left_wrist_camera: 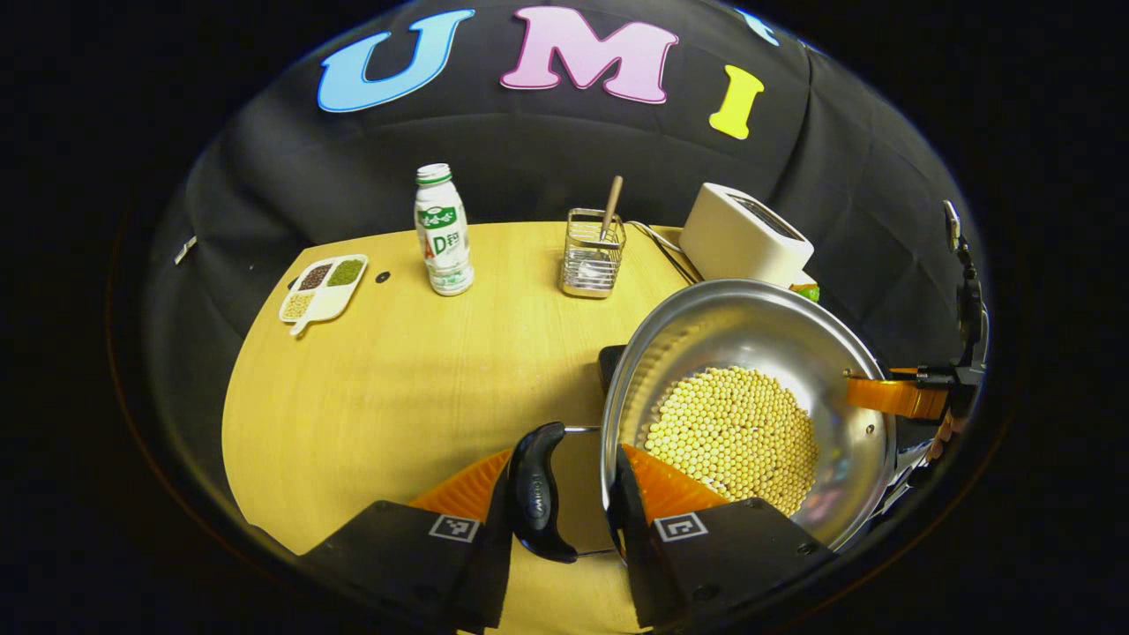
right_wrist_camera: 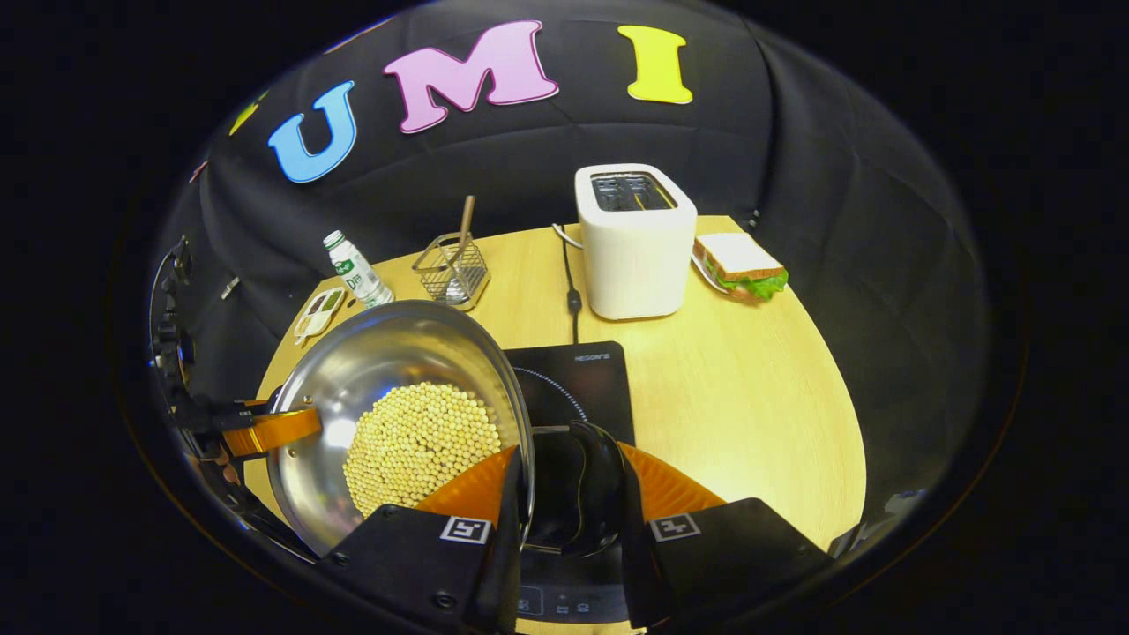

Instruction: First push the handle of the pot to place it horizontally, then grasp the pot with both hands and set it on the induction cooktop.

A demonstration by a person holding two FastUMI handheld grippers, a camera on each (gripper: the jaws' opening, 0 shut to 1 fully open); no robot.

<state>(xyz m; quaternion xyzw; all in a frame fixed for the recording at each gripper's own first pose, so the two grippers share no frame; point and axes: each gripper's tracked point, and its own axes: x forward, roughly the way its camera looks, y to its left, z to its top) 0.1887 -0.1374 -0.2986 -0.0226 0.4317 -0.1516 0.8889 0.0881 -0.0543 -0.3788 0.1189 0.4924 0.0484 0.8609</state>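
Grippers [left_wrist_camera: 564, 494] gripping shiny bean-filled pot [left_wrist_camera: 758, 344]

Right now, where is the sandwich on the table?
In the right gripper view the sandwich lies at the table's far right edge, just right of the white toaster.

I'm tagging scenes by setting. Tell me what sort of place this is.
Likely a mock kitchen staged in a booth: a white two-slot toaster, a black induction cooktop and a steel pot of yellow beans share a round wooden table against black cloth.
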